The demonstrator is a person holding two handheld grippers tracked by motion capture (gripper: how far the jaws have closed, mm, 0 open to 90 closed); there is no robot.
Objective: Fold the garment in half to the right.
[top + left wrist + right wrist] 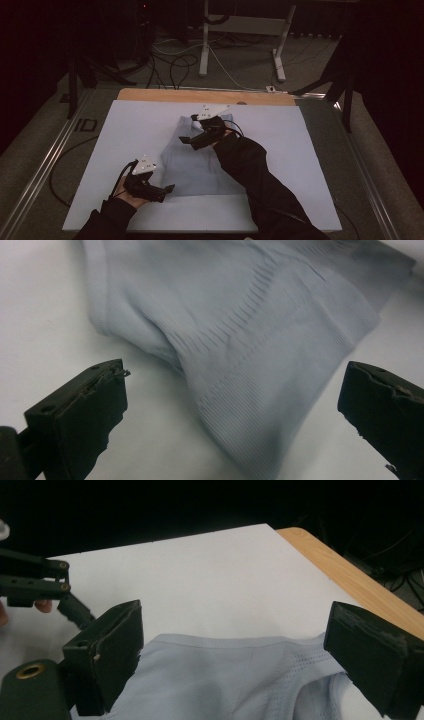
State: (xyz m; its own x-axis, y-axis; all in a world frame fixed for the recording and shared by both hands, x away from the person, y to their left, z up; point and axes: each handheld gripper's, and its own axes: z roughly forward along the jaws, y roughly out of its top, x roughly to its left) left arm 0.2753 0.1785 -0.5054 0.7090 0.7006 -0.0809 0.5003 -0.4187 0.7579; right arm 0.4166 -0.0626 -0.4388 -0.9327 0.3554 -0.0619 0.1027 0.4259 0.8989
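A pale blue top [197, 160] lies flat mid-surface [125, 130]; both grippers, left [167, 189] at its near corner and right [186, 140] at its far end, hover with jaws spread, seemingly about to close on the cloth.

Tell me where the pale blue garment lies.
In the high view, the pale blue garment lies mid-table on the white sheet, between the left gripper and right gripper.

Dim high view; blurred left close-up.
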